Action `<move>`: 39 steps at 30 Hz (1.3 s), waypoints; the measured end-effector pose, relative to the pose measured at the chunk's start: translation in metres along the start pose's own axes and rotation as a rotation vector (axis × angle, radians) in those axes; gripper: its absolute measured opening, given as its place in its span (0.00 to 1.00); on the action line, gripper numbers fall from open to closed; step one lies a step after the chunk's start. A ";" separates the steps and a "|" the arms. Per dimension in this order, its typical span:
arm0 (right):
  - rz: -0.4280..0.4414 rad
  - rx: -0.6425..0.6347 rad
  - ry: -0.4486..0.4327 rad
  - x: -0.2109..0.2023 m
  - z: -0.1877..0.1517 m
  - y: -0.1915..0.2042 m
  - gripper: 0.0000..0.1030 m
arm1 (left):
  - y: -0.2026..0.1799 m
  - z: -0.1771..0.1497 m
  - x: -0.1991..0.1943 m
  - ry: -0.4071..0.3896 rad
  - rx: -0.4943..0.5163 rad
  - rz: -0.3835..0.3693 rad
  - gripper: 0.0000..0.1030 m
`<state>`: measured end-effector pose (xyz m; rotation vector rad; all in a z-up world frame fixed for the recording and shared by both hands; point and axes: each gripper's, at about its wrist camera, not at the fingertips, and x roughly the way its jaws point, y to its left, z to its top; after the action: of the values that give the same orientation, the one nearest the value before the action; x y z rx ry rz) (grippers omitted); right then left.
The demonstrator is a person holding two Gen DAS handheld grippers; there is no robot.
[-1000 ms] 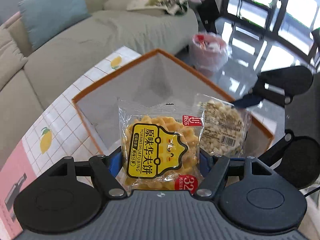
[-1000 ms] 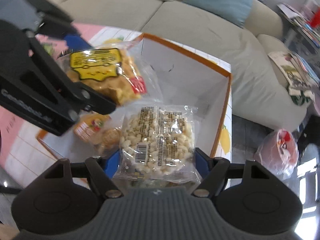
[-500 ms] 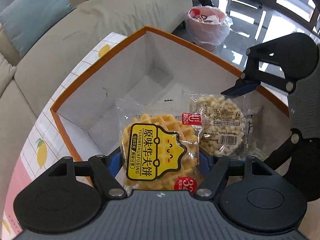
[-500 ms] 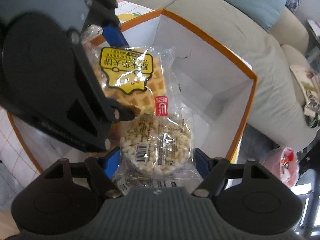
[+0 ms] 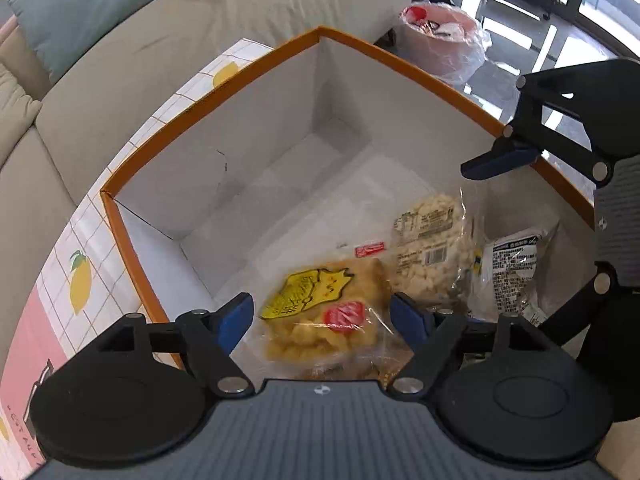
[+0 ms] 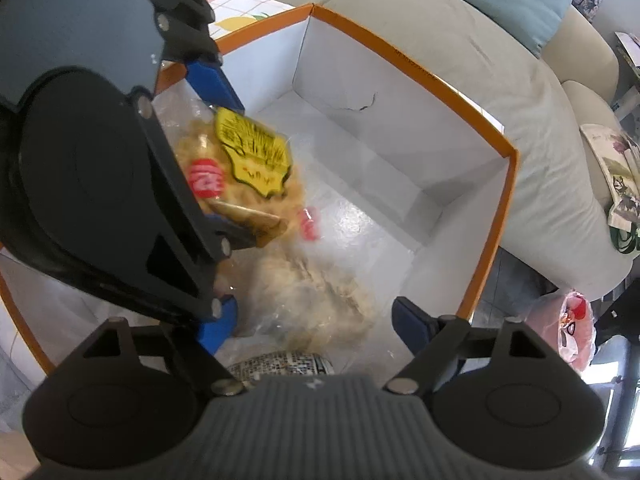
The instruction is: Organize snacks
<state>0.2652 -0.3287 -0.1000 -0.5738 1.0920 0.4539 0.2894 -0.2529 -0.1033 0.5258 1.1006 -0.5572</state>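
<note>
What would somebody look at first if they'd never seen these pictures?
Probably the big white box with the orange rim that fills the middle of both views. Next, the waffle pack with the yellow label, lying low in the box between the open blue pads of the left gripper, with a pale puffed snack pack beside it. The right gripper is open too, above blurred packets.

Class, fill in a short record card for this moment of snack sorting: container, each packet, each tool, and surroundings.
container: white box with orange rim, on a lemon-print tablecloth
waffle packet: inside the box, between the left tool's pads, not pressed
puffed-grain packet: inside the box, beside the waffle packet
left tool: jaws have just been opening, nothing gripped
right tool: jaws have just been opening, packet below blurred
surroundings: beige sofa, pink bin
</note>
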 end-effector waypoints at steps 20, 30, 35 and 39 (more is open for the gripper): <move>-0.035 0.078 0.057 -0.049 0.003 0.009 0.94 | 0.020 -0.021 -0.068 -0.101 -0.106 -0.093 1.00; -0.080 0.206 -0.036 -0.074 -0.012 0.023 0.94 | 0.037 -0.063 -0.113 -0.235 -0.246 -0.152 1.00; -0.096 0.299 -0.156 -0.102 -0.017 0.045 0.95 | 0.054 -0.099 -0.141 -0.287 -0.322 -0.160 1.00; -0.102 0.370 -0.246 -0.114 -0.019 0.072 0.95 | 0.070 -0.137 -0.161 -0.326 -0.399 -0.115 1.00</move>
<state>0.1638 -0.2926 -0.0172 -0.2378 0.8781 0.2171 0.1869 -0.0871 0.0042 0.0212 0.9001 -0.4855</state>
